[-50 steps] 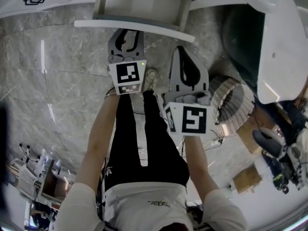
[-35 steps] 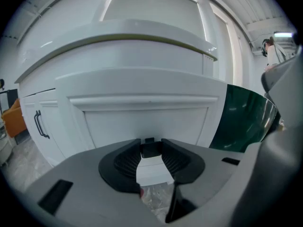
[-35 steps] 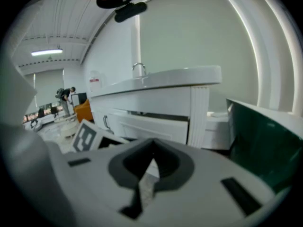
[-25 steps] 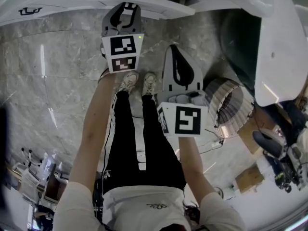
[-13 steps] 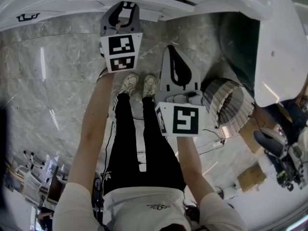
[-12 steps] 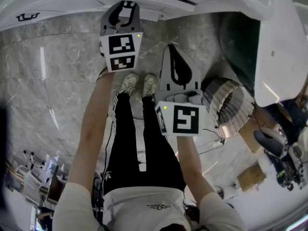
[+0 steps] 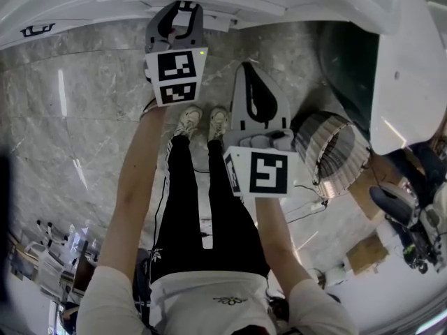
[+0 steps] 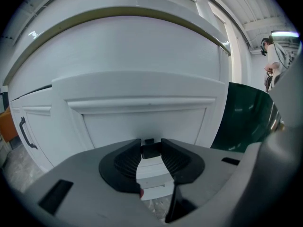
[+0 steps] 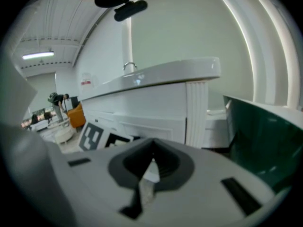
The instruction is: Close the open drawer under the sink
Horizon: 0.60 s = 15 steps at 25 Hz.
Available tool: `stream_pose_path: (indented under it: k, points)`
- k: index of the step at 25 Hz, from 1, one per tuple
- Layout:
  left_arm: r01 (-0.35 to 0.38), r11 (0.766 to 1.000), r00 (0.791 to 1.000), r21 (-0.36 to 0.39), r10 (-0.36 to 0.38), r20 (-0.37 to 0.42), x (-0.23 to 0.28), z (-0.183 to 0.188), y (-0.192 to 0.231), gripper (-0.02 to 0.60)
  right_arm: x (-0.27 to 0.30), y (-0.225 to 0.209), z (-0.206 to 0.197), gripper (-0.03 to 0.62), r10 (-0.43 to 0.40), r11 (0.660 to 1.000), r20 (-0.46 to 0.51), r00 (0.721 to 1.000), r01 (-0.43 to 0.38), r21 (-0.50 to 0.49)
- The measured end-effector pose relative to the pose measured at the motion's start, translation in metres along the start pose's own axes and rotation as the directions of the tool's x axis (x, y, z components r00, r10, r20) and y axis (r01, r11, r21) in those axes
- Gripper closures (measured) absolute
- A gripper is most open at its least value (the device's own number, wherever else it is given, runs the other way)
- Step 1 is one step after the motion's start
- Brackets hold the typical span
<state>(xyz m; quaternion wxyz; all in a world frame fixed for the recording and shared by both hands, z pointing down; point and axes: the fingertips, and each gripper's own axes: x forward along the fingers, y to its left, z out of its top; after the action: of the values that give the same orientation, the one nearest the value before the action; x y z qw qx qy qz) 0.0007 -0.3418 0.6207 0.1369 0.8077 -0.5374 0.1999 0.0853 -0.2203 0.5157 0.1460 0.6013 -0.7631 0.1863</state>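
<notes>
Left hand-held gripper (image 8: 150, 148), jaws partly apart and empty, meets the drawer (image 8: 142, 117) front, seemingly almost home under the bench (image 8: 123, 6); right hand-held gripper (image 9: 152, 157) closed, idle; the push should stay square, centred and slow until the front sits flush.

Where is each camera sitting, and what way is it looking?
Head view: on the person's head, looking steeply down at the marble floor; shows both arms, legs, shoes, left gripper and right gripper.
Left gripper view: on the left gripper, facing the white drawer front; shows its open jaws.
Right gripper view: on the right gripper, facing the sink cabinet; shows its shut jaws.
Shared: both gripper views catch the dark green panel.
</notes>
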Motion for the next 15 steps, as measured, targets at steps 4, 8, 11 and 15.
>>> stream_pose_path:
  k: [4,8,11,15]
  points:
    - [0.006,1.000,1.000,-0.004,-0.006,0.004,0.0003,-0.0004,-0.0010,0.434,0.0028,0.0000,-0.0009,0.565,-0.003,1.000,-0.002,1.000,0.003,0.003]
    - [0.012,1.000,1.000,0.001,-0.013,0.004,0.0005,-0.0006,-0.0017,0.434,0.0044,0.0025,-0.0013,0.565,-0.004,1.000,-0.004,1.000,0.004,0.015]
    - [0.016,1.000,1.000,-0.001,-0.016,0.003,0.0009,-0.0001,-0.0016,0.433,0.0040,0.0053,-0.0006,0.565,-0.006,1.000,0.000,1.000,0.006,0.023]
    - [0.020,1.000,1.000,-0.006,-0.020,-0.006,0.0003,-0.0008,-0.0009,0.433,0.0011,0.0084,-0.0030,0.565,-0.006,1.000,-0.003,1.000,0.006,0.026]
